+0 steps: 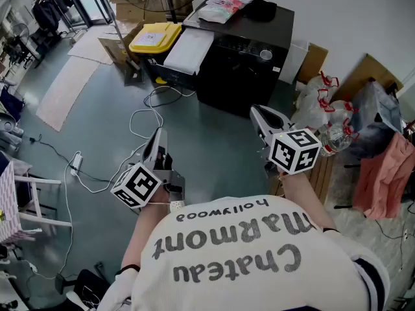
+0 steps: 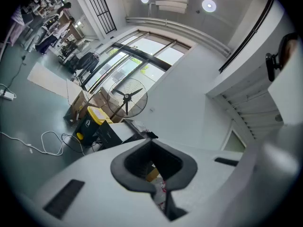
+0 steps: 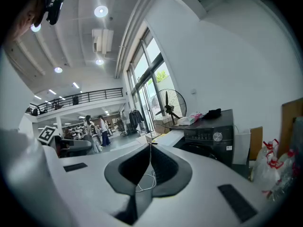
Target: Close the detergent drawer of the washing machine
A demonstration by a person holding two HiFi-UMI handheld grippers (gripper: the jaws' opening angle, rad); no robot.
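Grey floor (image 1: 214,154) fills most of the head view. Black washing machine (image 1: 240,70) stands by the far wall, ahead and well apart from both tools. Its front panel with a round knob (image 3: 217,136) shows in the right gripper view. Can't tell from any view whether the detergent drawer is in or out. Big fan (image 2: 127,97) and yellow-lidded bin (image 1: 154,39) sit left of the machine. Both tools are held over the floor. The left gripper (image 1: 157,139) has its jaws together with nothing between. The right gripper (image 1: 258,114) is fully closed and empty. White cable (image 1: 139,118) loops ahead of the left one. Bag (image 1: 224,6) lies on the machine top.
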